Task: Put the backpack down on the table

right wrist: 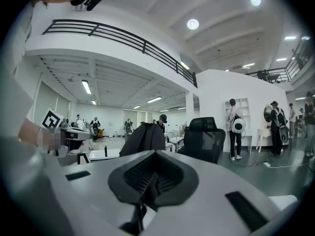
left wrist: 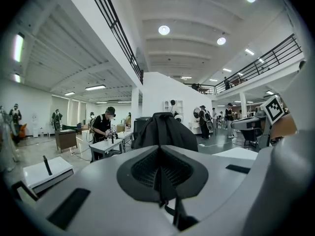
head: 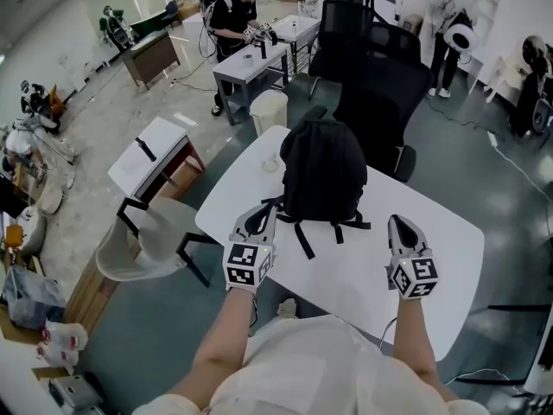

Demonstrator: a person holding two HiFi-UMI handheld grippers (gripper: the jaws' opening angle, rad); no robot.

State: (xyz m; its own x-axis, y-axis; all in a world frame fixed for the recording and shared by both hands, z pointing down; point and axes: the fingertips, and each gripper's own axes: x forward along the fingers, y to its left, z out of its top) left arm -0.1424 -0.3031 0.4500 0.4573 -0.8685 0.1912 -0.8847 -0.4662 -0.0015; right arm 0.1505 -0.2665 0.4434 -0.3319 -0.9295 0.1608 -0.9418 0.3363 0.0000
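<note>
Hovering over the near side of the white table [head: 432,232], the left gripper [head: 264,209] and the right gripper [head: 397,221] both have their jaws pressed fully together. Each gripper's own view shows them meeting with nothing clamped between. They are held nearly level, one to each side, which reads as hands clear of the load rather than carrying it.

Just ahead of the left gripper, the loose straps [head: 304,236] lie flat on the tabletop. The left tip is near one strap, but I judge it apart, while the right gripper is well clear of them. Beyond the straps the black backpack [head: 324,171] stands upright on the table's far half with its base on the surface, leaning on nothing, so the task looks as good as finished. A small pale object [head: 270,162] sits on the table just left of the bag, too small to name.

Around the table, a grey chair [head: 143,240] is tucked at the left edge. A black office chair [head: 380,93] stands directly behind the backpack, close enough to catch it if it toppled backwards. Farther off are a low white side table [head: 151,154], a white bin [head: 270,111], and a person [head: 233,15] working at another desk [head: 251,63].
</note>
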